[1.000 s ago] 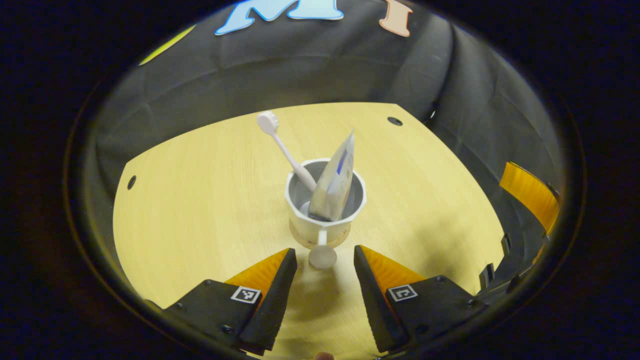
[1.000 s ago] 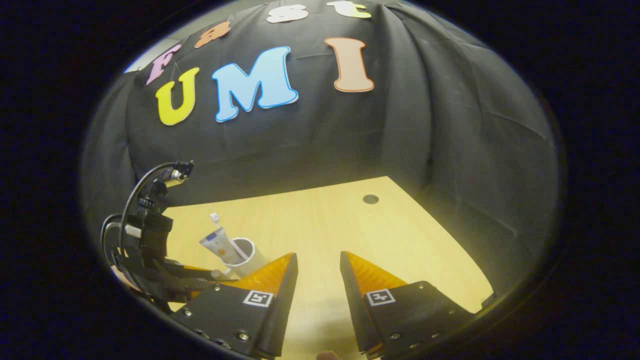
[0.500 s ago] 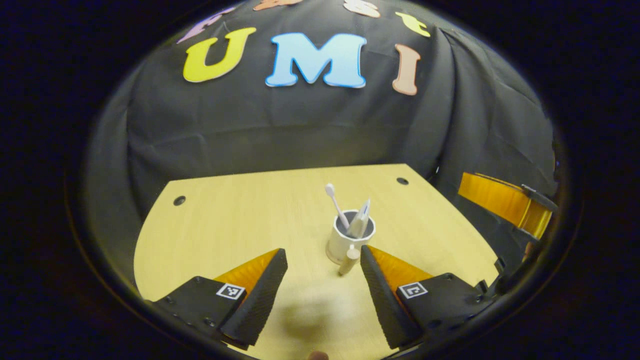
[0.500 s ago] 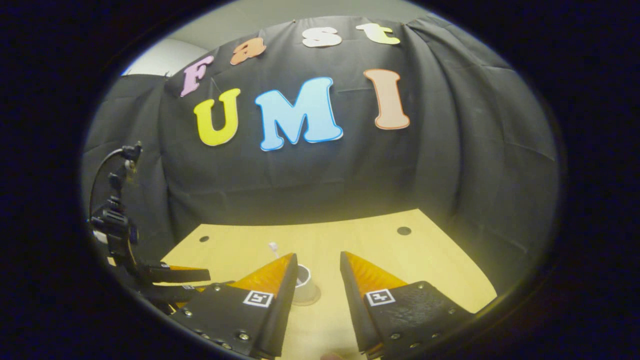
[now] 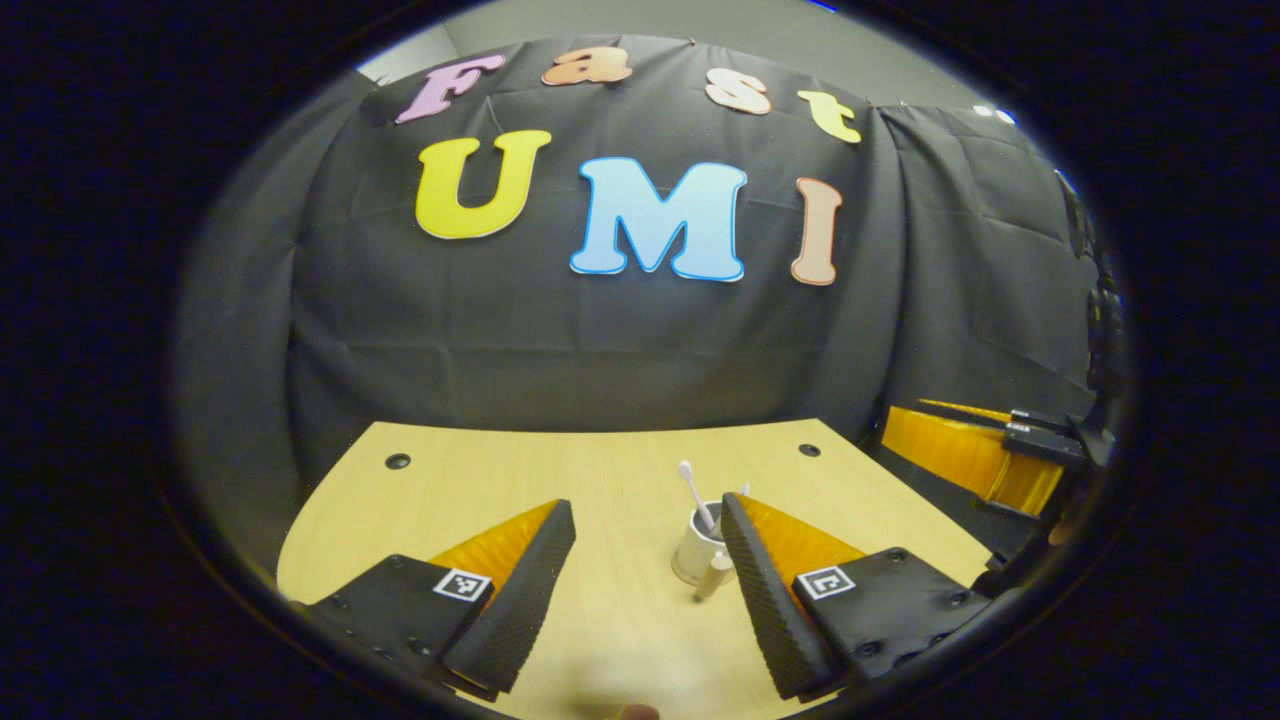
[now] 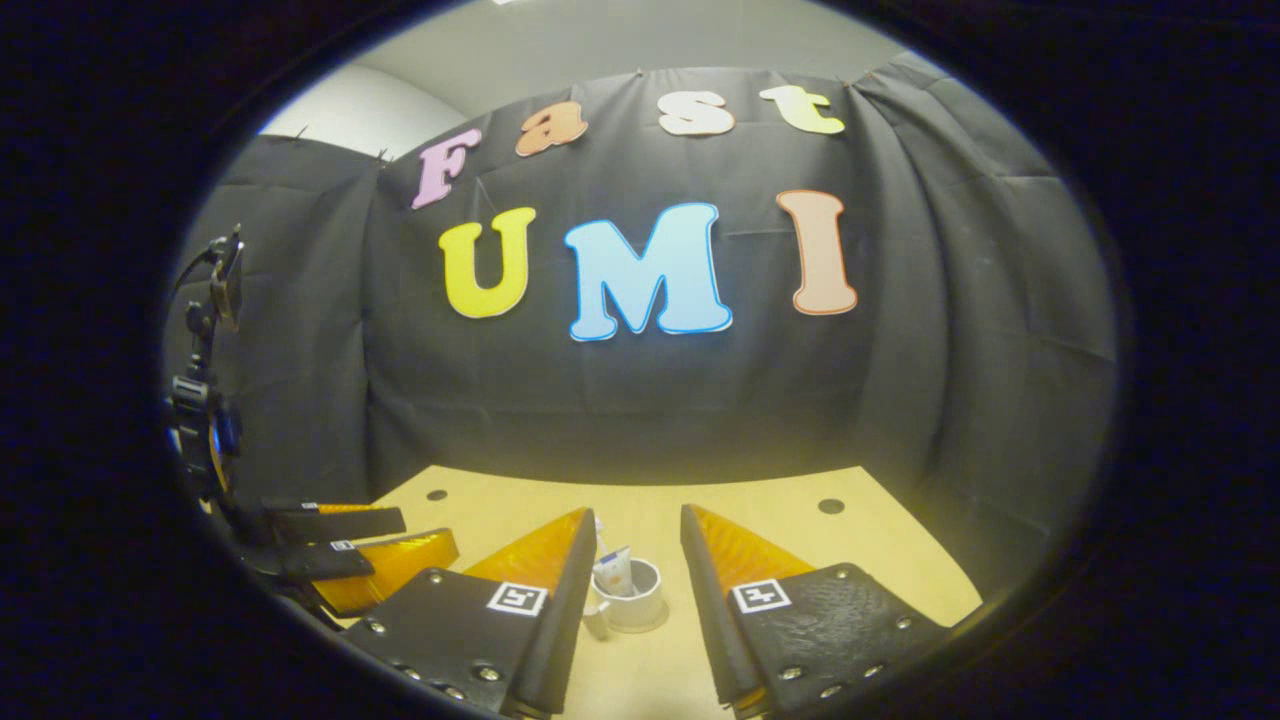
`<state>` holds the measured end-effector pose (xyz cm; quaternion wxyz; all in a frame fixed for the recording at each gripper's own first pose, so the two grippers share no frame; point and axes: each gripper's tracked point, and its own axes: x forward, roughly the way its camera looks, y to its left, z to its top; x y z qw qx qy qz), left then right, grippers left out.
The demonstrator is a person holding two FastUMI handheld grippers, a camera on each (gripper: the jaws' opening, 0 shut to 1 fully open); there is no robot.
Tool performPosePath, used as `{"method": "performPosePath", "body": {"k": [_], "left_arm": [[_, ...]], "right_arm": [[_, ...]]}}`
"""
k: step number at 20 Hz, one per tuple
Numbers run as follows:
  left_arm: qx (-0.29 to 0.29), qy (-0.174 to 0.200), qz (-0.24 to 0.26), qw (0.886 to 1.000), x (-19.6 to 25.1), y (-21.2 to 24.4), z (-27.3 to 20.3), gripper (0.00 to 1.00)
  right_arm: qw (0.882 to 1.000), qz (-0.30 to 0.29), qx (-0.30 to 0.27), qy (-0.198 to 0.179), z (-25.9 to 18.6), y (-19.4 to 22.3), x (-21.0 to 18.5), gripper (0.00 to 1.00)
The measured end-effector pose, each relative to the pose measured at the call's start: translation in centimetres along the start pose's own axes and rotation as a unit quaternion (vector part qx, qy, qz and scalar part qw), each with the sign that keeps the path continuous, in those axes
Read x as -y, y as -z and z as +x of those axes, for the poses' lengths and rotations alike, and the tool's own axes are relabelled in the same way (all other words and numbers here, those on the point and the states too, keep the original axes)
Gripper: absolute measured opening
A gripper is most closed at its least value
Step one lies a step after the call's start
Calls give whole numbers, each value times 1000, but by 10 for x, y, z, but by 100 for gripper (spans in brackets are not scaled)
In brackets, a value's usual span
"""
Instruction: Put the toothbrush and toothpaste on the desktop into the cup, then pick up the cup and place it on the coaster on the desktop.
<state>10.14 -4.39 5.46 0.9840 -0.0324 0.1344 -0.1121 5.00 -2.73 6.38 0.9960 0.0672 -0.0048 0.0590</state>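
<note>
I hold my left gripper [image 5: 648, 520] level above the table [image 5: 480, 490], fingers wide apart and holding nothing. My right gripper [image 6: 637, 530] is also open and empty. The cup [image 5: 697, 552] stands on the coaster [image 6: 640, 626], apart from both grippers, with the toothbrush [image 5: 694, 492] and toothpaste [image 6: 613, 572] inside. Bare table surrounds the cup on all sides.

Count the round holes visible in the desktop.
2: one hole near the desktop's far left corner, one hole near its far right corner, past the cup. The grippers' fingers may hide others nearer the front.
</note>
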Motion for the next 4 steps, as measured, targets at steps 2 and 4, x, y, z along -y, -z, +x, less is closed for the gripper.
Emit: {"method": "performPosePath", "body": {"k": [2,4], "left_arm": [[7,0,3,1000,-2,-4,-2,99],[14,2,7,1000,-4,-4,-4,96]], "right_arm": [[1000,-5,7,-7,-1,-5,-2,52],[1000,1,25,-6,-4,-14,0,53]]}}
